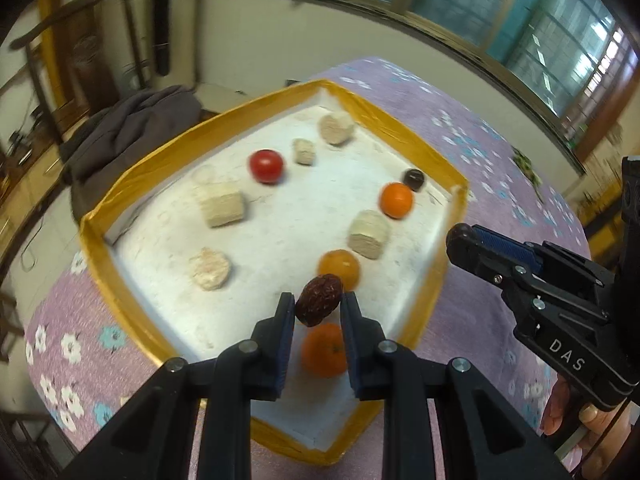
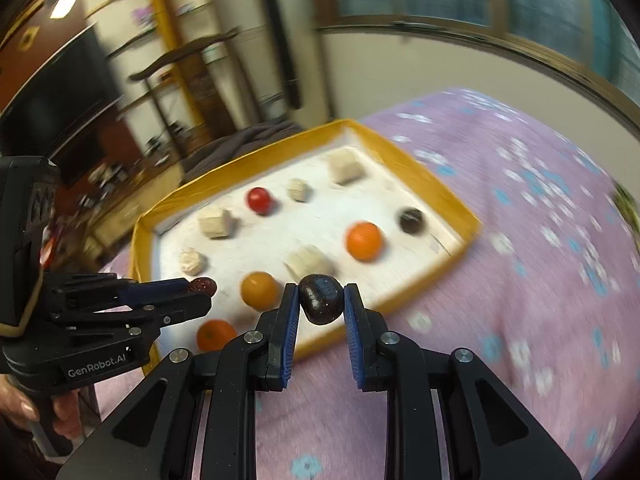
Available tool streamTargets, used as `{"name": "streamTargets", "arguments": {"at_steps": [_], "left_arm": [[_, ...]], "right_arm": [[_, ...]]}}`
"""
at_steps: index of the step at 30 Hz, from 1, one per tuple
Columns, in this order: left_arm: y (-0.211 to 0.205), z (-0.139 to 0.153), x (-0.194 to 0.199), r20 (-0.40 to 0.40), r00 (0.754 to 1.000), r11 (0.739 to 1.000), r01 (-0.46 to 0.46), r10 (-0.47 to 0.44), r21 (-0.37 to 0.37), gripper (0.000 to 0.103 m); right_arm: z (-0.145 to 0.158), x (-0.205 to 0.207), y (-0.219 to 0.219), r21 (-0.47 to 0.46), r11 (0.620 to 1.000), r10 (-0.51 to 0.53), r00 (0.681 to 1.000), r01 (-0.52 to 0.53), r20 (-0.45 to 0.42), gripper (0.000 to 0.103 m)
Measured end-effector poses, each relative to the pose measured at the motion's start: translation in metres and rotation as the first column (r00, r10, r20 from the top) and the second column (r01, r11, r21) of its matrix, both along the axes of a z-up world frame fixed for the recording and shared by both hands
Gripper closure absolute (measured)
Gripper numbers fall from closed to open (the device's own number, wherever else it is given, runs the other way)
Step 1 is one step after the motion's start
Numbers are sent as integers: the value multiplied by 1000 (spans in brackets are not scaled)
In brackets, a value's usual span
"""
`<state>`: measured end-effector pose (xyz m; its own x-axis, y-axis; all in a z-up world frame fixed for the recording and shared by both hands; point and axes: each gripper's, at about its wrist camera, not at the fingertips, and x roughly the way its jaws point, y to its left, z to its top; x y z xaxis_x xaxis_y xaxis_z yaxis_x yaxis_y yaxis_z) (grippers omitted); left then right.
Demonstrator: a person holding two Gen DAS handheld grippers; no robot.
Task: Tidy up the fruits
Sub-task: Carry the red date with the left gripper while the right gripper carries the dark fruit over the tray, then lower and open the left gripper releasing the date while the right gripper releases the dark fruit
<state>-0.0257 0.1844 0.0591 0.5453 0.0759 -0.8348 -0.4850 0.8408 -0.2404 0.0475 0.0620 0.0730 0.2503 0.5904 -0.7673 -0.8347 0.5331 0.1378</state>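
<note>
tray (image 1: 448,240) centre: open | edges: pale blocks (image 1: 224,208), oranges (image 1: 396,200) crowd | cloth (image 2: 520,280): free

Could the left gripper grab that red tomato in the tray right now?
Probably not yet. The left gripper is shut on a wrinkled red date, so its jaws are full. The path over the tray to the red tomato looks free; it would need to put the date down first.
</note>
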Motion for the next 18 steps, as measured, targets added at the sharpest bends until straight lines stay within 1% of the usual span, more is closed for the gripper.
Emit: {"name": "streamTargets", "arguments": {"at_steps": [3, 5, 7, 10, 14, 18], "left_arm": [[6, -5, -8, 5, 994, 994, -112, 112, 3, 77], [10, -11, -11, 2, 985, 985, -172, 172, -17, 77], [13, -17, -13, -5, 974, 973, -226, 226, -37, 77], [15, -23, -14, -16, 959, 957, -285, 284, -48, 77], [20, -29, -5, -27, 936, 933, -353, 352, -69, 77], [23, -32, 2, -38, 912, 908, -409, 408, -93, 77]], "right_arm": [[-7, 10, 24, -19, 992, 127, 992, -126, 10, 82], [-11, 16, 36, -33, 982, 186, 982, -185, 24, 82], [-16, 22, 46, -37, 972, 234, 972, -234, 19, 82], [-22, 29, 56, -37, 958, 283, 959, -283, -4, 82], [-30, 36, 71, -58, 937, 344, 939, -343, 0, 82], [-36, 46, 88, -78, 920, 384, 923, -384, -17, 82]]}}
